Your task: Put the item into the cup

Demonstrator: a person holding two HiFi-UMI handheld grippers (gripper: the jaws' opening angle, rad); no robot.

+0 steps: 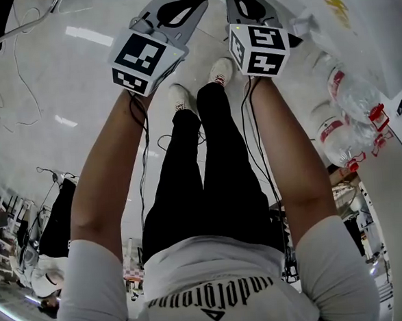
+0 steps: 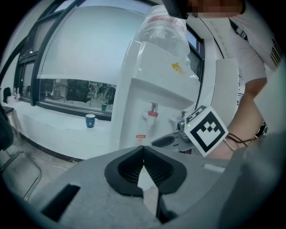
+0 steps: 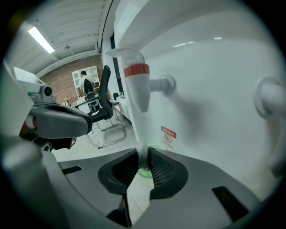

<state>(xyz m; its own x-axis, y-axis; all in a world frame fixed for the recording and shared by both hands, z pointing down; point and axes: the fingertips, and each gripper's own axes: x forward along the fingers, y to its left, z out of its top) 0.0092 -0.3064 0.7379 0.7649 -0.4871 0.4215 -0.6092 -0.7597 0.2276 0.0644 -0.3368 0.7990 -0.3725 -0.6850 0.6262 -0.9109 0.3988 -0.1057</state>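
Label (image 3: 168,137) red (print unreadable); right claw (image 3: 142,154) grips item (image 3: 140,142).

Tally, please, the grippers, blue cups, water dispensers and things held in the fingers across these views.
Grippers: 2, left gripper, right gripper
Blue cups: 1, blue cup on the sill
Water dispensers: 1, water dispenser
Held things: 1, clear item in the right gripper's fingers
Total: 5
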